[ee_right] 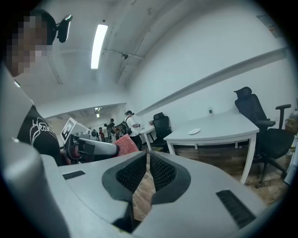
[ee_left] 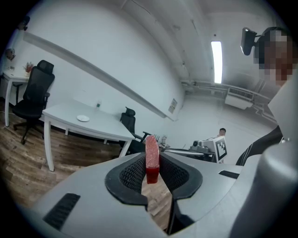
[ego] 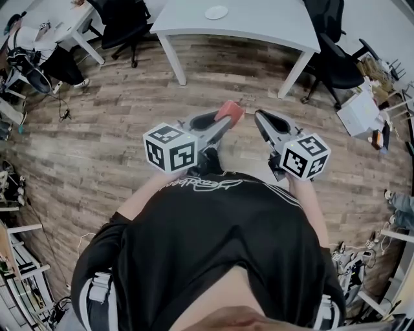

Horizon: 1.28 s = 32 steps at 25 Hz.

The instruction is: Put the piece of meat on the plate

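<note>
- Nearest, black shirt [ego: 213, 239], with both grippers held out past it.
- Gripping piece of meat [ee_left: 152, 153], slab upright between them: fingers [ee_left: 134, 171] of left gripper [ee_left: 152, 163].
- Pressed together, empty: fingers of right gripper [ee_right: 148, 163].
- Well ahead of fingers, plate [ego: 216, 12] on worktop [ego: 272, 26]: carry level, grip firm, release only once over plate.

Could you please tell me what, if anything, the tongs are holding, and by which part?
The left tongs grip the piece of meat by one end, and the rest sticks out past the tips. The right tongs hold nothing; their jaws are together.
</note>
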Motion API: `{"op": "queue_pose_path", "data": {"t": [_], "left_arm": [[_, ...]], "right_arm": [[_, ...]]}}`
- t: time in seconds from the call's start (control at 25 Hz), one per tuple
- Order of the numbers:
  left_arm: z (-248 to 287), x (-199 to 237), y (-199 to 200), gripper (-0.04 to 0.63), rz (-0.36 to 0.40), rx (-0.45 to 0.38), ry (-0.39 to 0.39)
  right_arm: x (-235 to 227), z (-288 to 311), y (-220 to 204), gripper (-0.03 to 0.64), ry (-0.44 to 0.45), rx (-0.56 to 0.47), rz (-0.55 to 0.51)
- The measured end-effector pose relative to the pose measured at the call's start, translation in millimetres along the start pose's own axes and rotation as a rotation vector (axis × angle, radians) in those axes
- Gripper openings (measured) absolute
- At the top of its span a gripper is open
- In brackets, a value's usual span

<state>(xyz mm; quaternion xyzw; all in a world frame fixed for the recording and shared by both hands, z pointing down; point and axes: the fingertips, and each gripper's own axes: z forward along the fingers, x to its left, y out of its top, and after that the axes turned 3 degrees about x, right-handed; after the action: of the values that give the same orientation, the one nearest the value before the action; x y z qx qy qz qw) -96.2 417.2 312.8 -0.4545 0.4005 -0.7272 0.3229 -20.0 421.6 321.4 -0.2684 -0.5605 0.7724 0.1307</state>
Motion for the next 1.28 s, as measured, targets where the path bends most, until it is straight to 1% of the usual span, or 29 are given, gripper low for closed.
{"op": "queue_pose_path", "data": {"t": [0.16,0.32,0.52,0.68,0.88,1.12,1.28], "left_arm": [[1,17,1,0.090,-0.013,0.009,0.004],[11,39,6,0.091,-0.035,0.014,0.001],[24,84,23,0.089,-0.057,0.020,0.003],[36,136,48,0.089,-0.076,0.026,0.009],[58,202,90,0.089,-0.094,0.025,0.011],[88,264,130,0.089,-0.110,0.035,-0.005],[101,301,146,0.089,-0.122,0.043,-0.012]], "right_arm": [[-6,18,-3,0.023,0.005,0.013,0.014],[-17,34,2,0.023,0.029,0.001,0.080],[-53,74,17,0.023,0.011,-0.022,0.141],[-78,123,34,0.023,0.022,-0.006,0.152],[-114,180,55,0.023,0.018,0.027,0.168],[-156,239,76,0.023,0.010,0.063,0.201],[-177,276,90,0.023,0.011,0.077,0.206]]}}
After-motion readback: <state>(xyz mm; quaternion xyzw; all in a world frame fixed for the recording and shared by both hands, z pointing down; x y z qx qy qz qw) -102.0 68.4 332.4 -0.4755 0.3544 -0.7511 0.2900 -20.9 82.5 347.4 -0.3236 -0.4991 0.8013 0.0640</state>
